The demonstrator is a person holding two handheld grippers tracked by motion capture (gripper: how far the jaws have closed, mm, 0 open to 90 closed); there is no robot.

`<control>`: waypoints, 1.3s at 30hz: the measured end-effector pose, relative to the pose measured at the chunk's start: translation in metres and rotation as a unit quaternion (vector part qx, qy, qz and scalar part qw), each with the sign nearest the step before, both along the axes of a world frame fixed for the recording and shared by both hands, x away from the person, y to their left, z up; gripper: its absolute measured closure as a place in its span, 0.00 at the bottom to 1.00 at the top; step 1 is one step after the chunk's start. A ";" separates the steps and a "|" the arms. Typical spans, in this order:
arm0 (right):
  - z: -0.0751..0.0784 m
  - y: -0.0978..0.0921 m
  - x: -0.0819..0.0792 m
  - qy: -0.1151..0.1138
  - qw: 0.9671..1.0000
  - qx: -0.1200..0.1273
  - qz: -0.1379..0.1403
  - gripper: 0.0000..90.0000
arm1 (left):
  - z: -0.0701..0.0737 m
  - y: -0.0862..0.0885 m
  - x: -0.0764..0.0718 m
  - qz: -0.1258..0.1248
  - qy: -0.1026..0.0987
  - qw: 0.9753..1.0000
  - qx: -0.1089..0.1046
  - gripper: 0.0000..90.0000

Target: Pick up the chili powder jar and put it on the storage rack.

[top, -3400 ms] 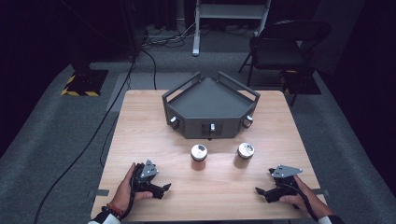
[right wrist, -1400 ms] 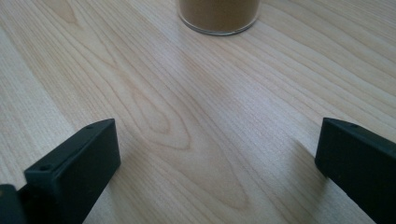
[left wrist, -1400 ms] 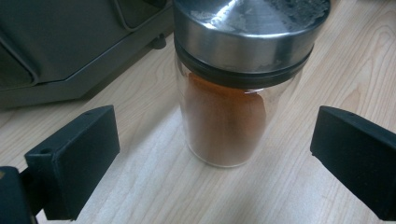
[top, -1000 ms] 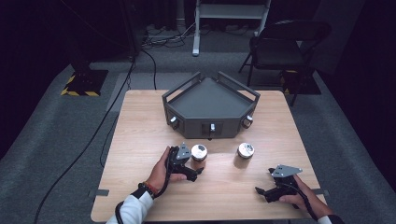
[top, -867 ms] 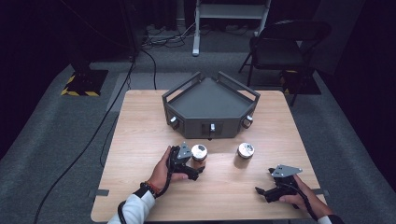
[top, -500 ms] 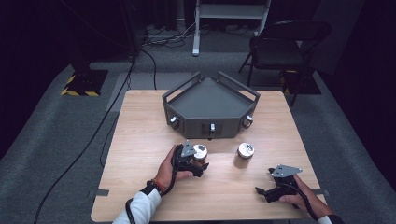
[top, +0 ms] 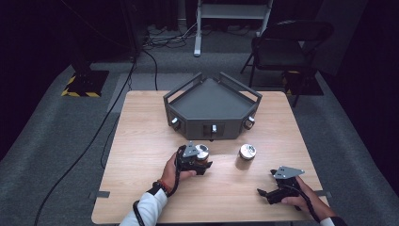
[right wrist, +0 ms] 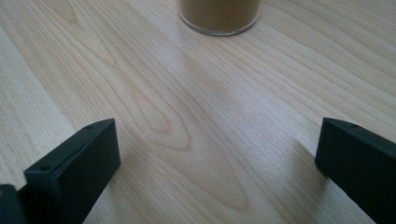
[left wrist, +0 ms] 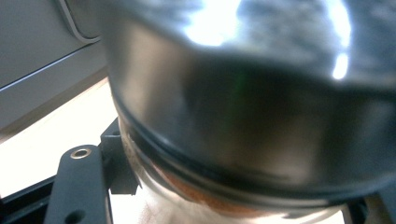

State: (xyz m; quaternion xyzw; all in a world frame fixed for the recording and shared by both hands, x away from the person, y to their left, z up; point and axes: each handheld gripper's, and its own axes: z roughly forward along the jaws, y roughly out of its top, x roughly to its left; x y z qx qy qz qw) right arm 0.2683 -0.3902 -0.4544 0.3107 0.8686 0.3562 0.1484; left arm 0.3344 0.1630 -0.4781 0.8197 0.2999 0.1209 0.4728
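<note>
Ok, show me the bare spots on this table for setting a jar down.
Bare wood lies left of the tray and left gripper, out to the table edge, and along the near edge between both hands. It is crowded in front of the tray, where the left gripper is at one jar and the other jar stands.

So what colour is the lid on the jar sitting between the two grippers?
Shiny silver metal; the jar's lid shows best in the high view.

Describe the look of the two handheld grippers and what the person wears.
Both the left gripper and right gripper are black, each topped by a grey three-cornered plate with a trailing black cable. The jaws are flat black bars with screw holes. The left arm wears a white sleeve.
</note>
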 end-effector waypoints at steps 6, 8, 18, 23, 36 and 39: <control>0.000 0.000 0.000 0.000 1.000 0.000 0.000 0.00 | 0.000 0.000 -0.001 0.006 0.003 1.000 -0.007 0.34; 0.000 0.000 0.000 0.000 1.000 0.000 0.000 0.00 | 0.001 -0.001 -0.002 0.008 0.002 1.000 -0.007 0.34; 0.000 0.000 0.000 0.000 1.000 0.000 0.000 0.00 | 0.005 -0.004 -0.002 0.011 0.004 1.000 -0.017 0.35; 0.000 0.000 0.000 0.000 1.000 0.000 0.000 0.00 | 0.011 -0.005 -0.002 0.015 -0.002 1.000 -0.022 0.35; 0.000 0.000 0.000 0.000 1.000 0.000 0.000 0.00 | 0.042 -0.003 -0.001 0.015 -0.024 0.999 -0.035 0.35; 0.000 0.000 0.000 0.000 1.000 0.000 0.000 0.00 | 0.051 -0.005 -0.002 0.020 -0.025 0.999 -0.036 0.35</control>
